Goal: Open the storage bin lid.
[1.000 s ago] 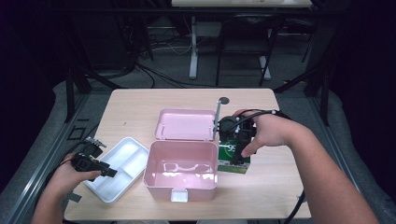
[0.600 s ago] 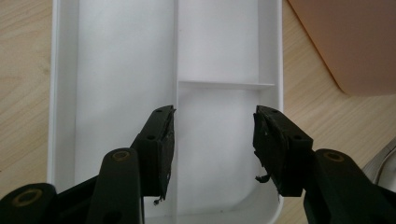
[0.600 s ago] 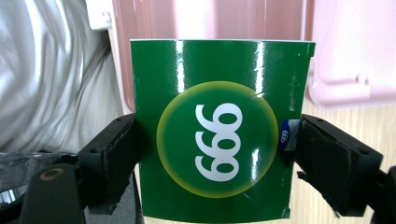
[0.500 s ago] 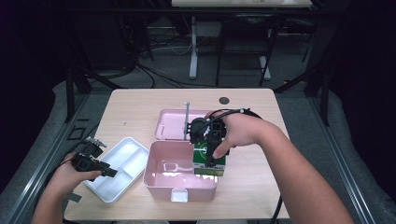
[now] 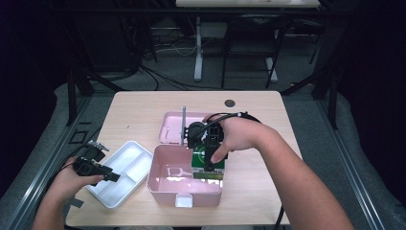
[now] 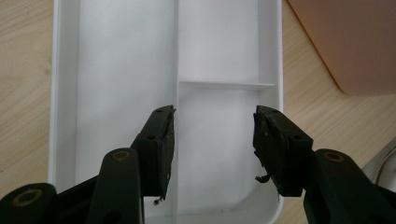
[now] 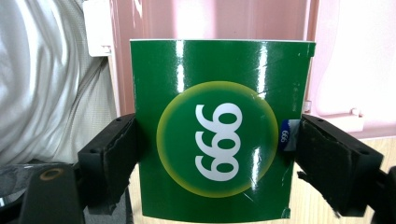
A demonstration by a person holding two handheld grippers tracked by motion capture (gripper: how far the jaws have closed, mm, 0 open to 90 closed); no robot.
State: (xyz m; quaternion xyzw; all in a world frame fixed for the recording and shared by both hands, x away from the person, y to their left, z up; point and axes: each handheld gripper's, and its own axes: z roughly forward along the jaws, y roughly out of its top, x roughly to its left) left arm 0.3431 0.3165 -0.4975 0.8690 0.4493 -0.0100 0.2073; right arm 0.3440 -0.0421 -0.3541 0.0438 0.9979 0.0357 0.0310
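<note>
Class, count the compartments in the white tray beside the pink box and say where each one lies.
3, by the left gripper view: the white tray has one long compartment on the left, plus two on the right split by a short divider, one far and one near.

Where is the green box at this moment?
In the high view the green box sits right of centre, clamped in the right gripper over the right edge of the open pink case, with the white tray farther left.

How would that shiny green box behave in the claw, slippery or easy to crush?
The green box looks glossy, so it may slip. Its thin card face bows slightly between the right claw, so it is probably light and crushable.
</note>
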